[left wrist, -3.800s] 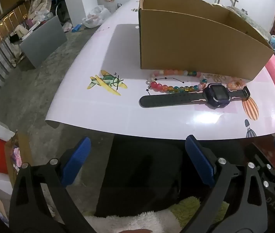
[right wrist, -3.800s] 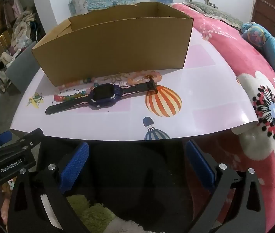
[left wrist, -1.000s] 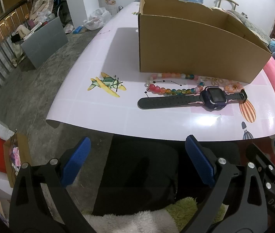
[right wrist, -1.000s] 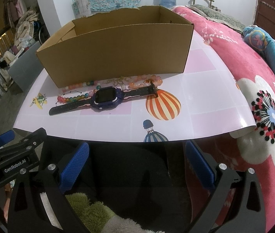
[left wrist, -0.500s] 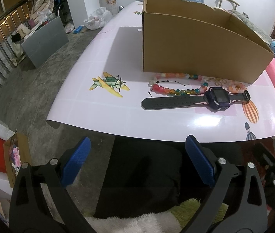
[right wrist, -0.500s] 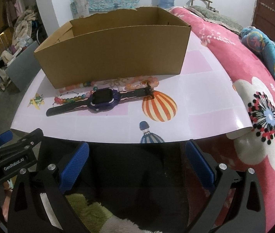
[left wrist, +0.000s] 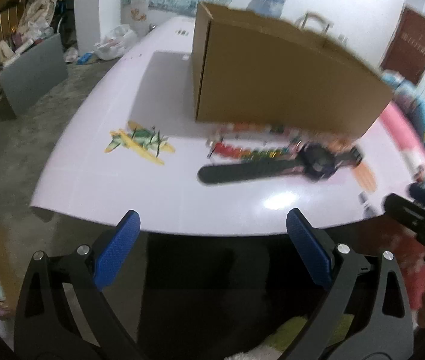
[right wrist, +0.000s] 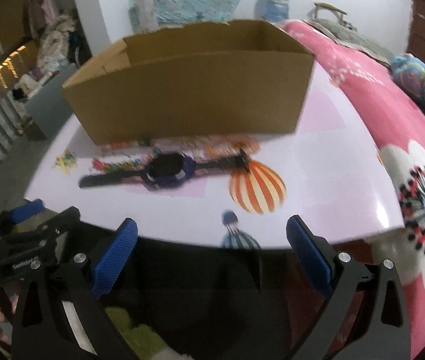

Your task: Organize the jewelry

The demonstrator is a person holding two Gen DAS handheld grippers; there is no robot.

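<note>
We hold both tools back from the near edge of the bench (right wrist: 317, 180), and neither has anything in it: the left hand-held gripper (left wrist: 212, 252) has its blue pads wide apart over the dark gap before the edge, and the right hand-held gripper (right wrist: 212, 255) is spread just as wide and equally empty. The jewelry lies in a row just in front of the open cardboard box (right wrist: 194, 96), which we judge is where the pieces are meant to go. The dark smartwatch (right wrist: 167, 171) lies flat, strap stretched out, nearest to us. The colored bead bracelets (left wrist: 242, 147) lie between it and the box wall, close to both, though blur hides whether they touch. With the watch nearest and unobstructed, we judge it the sensible first pick, and keeping the jaws open suits an approach onto its strap.
</note>
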